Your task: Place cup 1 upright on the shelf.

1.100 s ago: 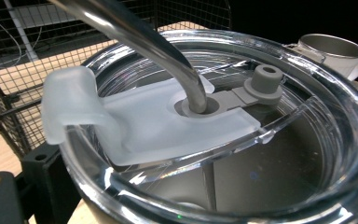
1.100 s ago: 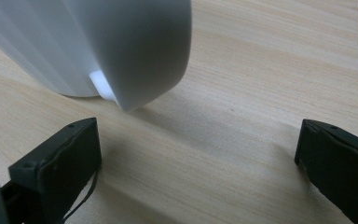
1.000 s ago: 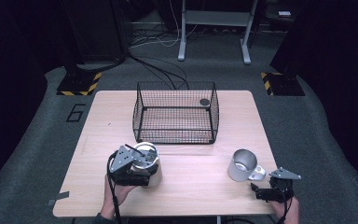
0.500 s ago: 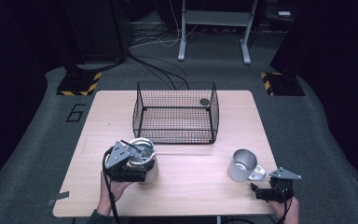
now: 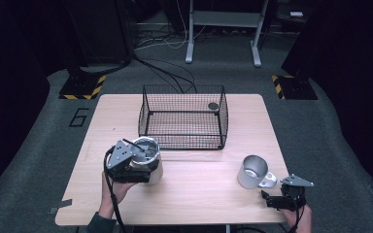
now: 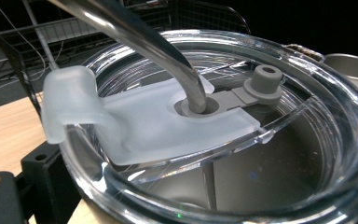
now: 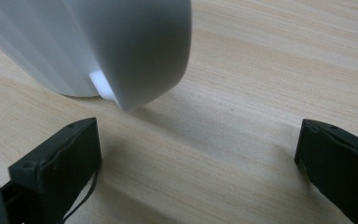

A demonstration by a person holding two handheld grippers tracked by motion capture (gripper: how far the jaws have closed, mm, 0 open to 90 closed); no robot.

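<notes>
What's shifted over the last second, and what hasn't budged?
The left gripper with the lidded tumbler slid slightly left and toward the person; whether it grips the tumbler is unclear. The right gripper, jaws wide open, the metal mug and the wire basket stayed put.

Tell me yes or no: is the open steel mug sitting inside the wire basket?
No, the steel mug stands on the wooden table in front of the wire basket, near the right gripper.
</notes>
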